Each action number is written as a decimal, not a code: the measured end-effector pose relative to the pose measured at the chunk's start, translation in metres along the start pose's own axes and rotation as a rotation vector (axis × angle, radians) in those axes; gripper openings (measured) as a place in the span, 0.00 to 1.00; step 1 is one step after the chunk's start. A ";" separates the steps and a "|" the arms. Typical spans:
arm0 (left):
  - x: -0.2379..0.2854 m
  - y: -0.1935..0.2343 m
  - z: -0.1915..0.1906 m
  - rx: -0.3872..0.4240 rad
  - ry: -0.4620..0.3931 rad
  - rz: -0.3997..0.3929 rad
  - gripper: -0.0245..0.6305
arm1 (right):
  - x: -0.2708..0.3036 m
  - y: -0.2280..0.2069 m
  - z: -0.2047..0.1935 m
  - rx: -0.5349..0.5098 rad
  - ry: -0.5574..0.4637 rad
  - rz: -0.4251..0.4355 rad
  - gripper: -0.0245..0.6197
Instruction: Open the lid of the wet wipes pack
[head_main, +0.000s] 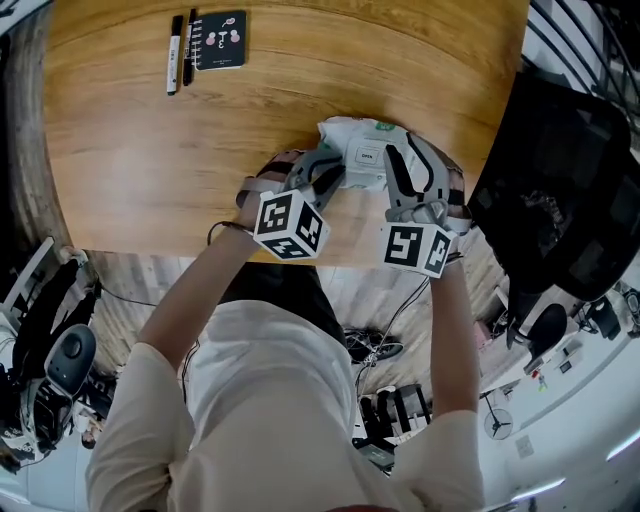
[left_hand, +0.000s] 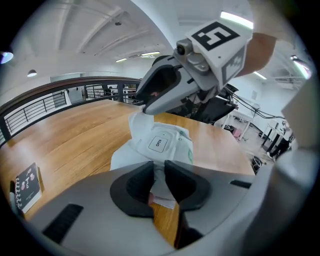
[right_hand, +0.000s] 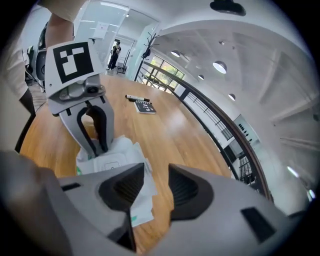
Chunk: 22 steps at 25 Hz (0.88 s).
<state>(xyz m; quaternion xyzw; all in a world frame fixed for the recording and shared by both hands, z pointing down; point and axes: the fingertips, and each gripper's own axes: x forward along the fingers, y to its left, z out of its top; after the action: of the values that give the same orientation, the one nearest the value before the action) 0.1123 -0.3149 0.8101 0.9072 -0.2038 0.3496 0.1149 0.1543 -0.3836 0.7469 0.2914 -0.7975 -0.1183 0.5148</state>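
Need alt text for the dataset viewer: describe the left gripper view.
The left claw pinches the near edge of a white wet wipes pack on a wooden table; its OPEN-labelled lid is shut. The right claw meets the pack's far corner.

The lid (left_hand: 159, 143) of the wet wipes pack (left_hand: 125, 152) reads "OPEN" (inside a rounded frame)

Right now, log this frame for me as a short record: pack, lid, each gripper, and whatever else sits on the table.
pack: wet wipes pack on the wooden table, near the person's edge
lid: marked OPEN, lying flat, shut
left gripper: jaws pinched on one end of the pack
right gripper: jaws apart at the pack's other end, its edge beside one jaw
elsewhere: notebook and two markers side by side at the table's far side
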 end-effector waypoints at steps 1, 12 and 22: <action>0.000 0.000 0.000 0.000 -0.004 -0.001 0.14 | 0.003 -0.003 -0.002 -0.008 0.006 -0.004 0.25; -0.001 0.000 0.002 0.012 -0.034 -0.022 0.14 | 0.038 -0.013 -0.037 0.020 0.076 -0.044 0.25; -0.013 0.002 0.008 -0.033 -0.021 0.008 0.13 | 0.005 -0.015 -0.025 0.020 0.090 -0.049 0.25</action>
<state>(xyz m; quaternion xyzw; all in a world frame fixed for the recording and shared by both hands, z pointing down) 0.1073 -0.3155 0.7955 0.9080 -0.2142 0.3372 0.1262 0.1800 -0.3956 0.7547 0.3208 -0.7675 -0.1097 0.5441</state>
